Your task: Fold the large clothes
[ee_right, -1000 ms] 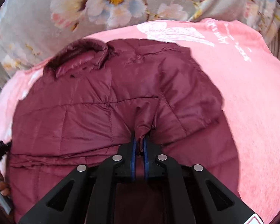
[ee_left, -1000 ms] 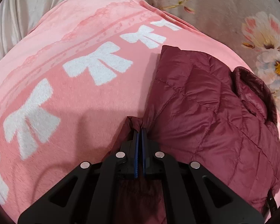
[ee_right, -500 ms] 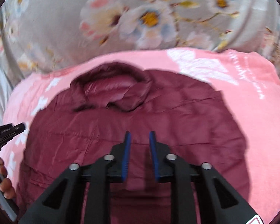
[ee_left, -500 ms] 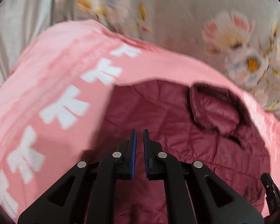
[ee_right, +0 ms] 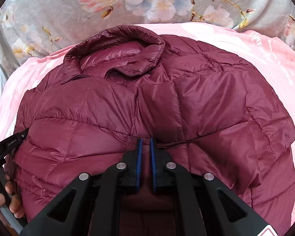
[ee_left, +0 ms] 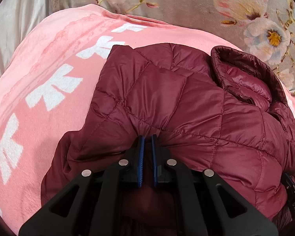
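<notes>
A maroon quilted jacket [ee_left: 186,102] lies on a pink blanket [ee_left: 49,68], collar [ee_left: 245,74] at the far right, its left side folded over the body. My left gripper [ee_left: 146,136] is shut on a puckered fold at the jacket's near edge. In the right wrist view the jacket [ee_right: 186,102] fills the middle, with the collar [ee_right: 118,47] at the far left. The jaws of my right gripper [ee_right: 145,139] are closing on a fold of the jacket pinched between the tips.
A grey floral bedsheet [ee_left: 186,4] lies beyond the blanket, which has white bow prints [ee_left: 55,86]. A hand [ee_right: 11,196] holds the left gripper's black body [ee_right: 9,143] at the left edge of the right wrist view. Part of the right gripper's body [ee_left: 293,196] shows at the lower right.
Both grippers let go of the folds they held, hung slightly open over the jacket, then came down and closed on its near edge. The jacket's side now lies folded over the body.
</notes>
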`<state>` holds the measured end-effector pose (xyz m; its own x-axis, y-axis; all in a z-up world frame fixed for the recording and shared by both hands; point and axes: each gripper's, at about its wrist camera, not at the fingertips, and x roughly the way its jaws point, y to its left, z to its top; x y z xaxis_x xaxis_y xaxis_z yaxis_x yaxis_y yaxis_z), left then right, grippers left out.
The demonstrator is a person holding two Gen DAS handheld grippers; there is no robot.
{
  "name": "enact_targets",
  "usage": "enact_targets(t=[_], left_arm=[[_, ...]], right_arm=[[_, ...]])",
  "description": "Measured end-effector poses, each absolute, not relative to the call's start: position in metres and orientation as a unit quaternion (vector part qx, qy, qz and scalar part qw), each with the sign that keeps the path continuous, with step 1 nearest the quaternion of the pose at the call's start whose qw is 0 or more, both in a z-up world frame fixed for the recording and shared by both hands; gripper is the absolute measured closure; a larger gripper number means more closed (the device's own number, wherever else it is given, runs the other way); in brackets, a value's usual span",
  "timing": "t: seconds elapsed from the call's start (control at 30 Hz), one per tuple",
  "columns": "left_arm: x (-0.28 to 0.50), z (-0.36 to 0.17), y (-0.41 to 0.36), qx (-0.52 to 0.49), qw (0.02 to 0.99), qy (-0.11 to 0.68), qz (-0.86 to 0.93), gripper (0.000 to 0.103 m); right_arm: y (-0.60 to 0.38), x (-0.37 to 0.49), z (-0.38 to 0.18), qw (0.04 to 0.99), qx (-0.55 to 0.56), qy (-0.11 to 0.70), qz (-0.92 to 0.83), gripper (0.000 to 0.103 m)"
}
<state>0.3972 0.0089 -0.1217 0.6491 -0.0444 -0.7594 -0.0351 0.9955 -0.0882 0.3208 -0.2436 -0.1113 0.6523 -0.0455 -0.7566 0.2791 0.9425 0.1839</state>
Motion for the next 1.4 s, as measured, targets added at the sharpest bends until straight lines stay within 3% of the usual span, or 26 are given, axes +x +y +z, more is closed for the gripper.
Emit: enact_targets(t=[0.8,0.87,1.03,1.07,1.17,1.27,1.4], left_arm=[[0.387,-0.12,0.01,-0.044,0.908,0.417,-0.004,0.096],[0.387,-0.111,0.017,-0.057,0.9,0.432,-0.017,0.096],[0.396,-0.061,0.016,-0.103,0.902,0.415,-0.065,0.095],[0.402,-0.051,0.011,-0.112,0.9,0.413,-0.077,0.091],[0.429,-0.039,-0.014,-0.151,0.886,0.423,-0.117,0.06],[0.451,-0.049,-0.037,-0.16,0.882,0.429,-0.11,0.058],[0.478,-0.079,-0.052,-0.189,0.856,0.467,-0.115,0.058]], right_arm=[[-0.246,0.317,-0.11,0.897,0.144,0.408,-0.091,0.098],[-0.249,0.308,-0.102,0.899,0.151,0.402,-0.086,0.09],[-0.276,0.307,-0.068,0.909,0.204,0.356,-0.071,0.084],[-0.284,0.314,-0.063,0.906,0.229,0.352,-0.062,0.078],[-0.301,0.34,-0.059,0.898,0.28,0.337,-0.045,0.066],[-0.307,0.365,-0.063,0.897,0.296,0.327,-0.042,0.051],[-0.303,0.393,-0.079,0.887,0.304,0.345,-0.034,0.049]])
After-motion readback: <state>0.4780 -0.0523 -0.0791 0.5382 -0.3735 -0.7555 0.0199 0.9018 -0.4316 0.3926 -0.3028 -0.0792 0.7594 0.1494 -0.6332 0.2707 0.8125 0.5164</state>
